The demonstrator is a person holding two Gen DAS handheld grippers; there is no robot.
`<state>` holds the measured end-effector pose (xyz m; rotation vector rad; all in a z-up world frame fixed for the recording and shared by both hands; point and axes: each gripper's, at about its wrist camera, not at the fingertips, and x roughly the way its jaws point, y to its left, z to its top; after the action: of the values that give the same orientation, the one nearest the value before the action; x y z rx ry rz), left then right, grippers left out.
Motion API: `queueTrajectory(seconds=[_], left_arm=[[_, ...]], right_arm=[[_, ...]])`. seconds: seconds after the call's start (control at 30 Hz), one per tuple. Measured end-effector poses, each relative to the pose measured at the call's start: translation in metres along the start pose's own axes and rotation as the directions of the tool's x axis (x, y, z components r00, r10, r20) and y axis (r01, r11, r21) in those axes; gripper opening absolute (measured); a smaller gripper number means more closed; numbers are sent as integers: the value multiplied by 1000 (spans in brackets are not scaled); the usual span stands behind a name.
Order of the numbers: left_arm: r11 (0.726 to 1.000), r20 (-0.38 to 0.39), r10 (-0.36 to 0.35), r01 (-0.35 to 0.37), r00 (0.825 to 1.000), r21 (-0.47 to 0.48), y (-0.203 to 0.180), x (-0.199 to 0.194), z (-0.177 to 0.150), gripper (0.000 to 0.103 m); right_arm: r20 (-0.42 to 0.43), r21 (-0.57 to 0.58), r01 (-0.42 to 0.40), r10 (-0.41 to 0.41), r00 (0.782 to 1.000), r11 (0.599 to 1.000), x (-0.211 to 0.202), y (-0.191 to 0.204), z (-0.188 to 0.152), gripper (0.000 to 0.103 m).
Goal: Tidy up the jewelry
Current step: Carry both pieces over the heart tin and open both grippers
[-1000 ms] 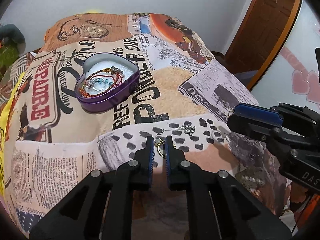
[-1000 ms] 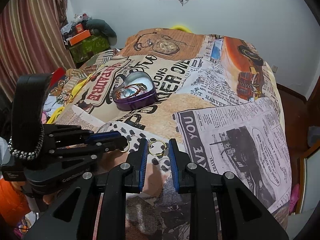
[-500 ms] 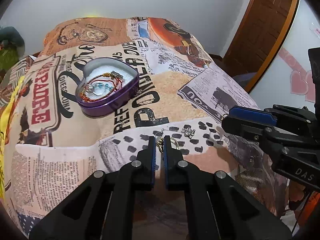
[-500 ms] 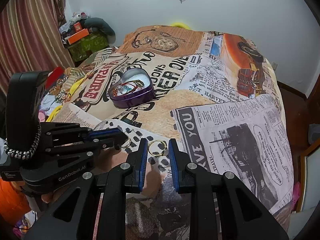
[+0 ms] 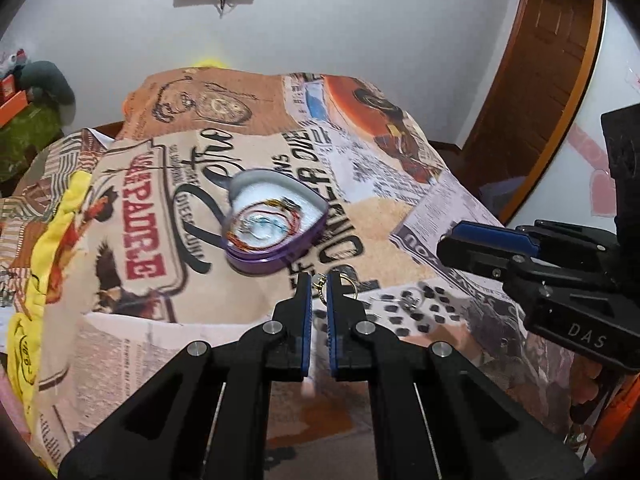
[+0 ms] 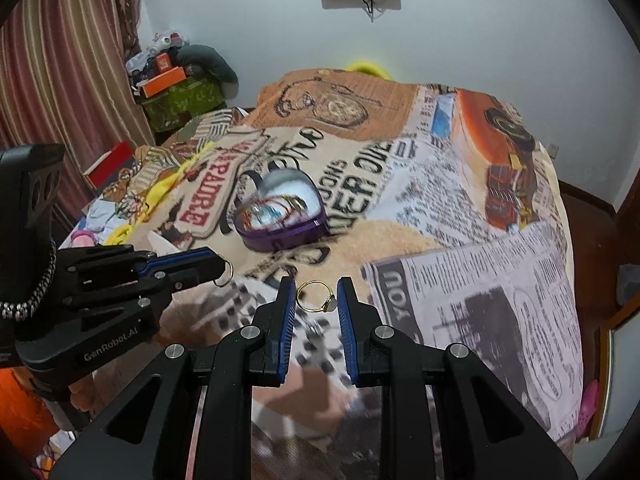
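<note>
My left gripper (image 5: pixel 319 280) is shut on a small gold hoop piece (image 5: pixel 347 280), held above the printed bedspread just in front of the purple heart-shaped tin (image 5: pixel 260 262). The tin holds red cord bracelets and blue beads (image 5: pixel 264 224). My right gripper (image 6: pixel 317 294) is shut on a gold ring with a pale stone (image 6: pixel 316 298), also lifted off the bed. The left gripper (image 6: pixel 218 268) shows beside it in the right wrist view, its hoop (image 6: pixel 226 271) hanging at the tip. The tin (image 6: pixel 288 238) lies ahead of both. The right gripper (image 5: pixel 444 242) reaches in from the right.
A silver piece (image 5: pixel 408 300) lies blurred on the spotted patch of the bedspread (image 5: pixel 132 344). The bed's right edge drops toward a wooden door (image 5: pixel 532 80). Boxes and a green bag (image 6: pixel 176 96) sit by the striped curtain (image 6: pixel 60 60) at the left.
The left jaws closed on the gold hoop piece and lifted it off the bedspread. Both grippers have risen and moved forward toward the tin, the right one still carrying its ring.
</note>
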<state>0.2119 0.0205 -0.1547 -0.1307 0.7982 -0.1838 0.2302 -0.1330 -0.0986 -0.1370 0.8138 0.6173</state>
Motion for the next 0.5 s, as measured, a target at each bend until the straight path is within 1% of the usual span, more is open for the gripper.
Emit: queueTrajectory(seconds=[0.3, 0.5], left_arm=[[1000, 41, 26, -25, 999, -19, 21, -5, 14, 5], [999, 56, 39, -38, 998, -21, 31, -1, 24, 5]], right_arm=[[31, -17, -11, 12, 999, 1000, 11, 13, 25, 19], [37, -19, -11, 12, 999, 1000, 22, 16, 39, 19]])
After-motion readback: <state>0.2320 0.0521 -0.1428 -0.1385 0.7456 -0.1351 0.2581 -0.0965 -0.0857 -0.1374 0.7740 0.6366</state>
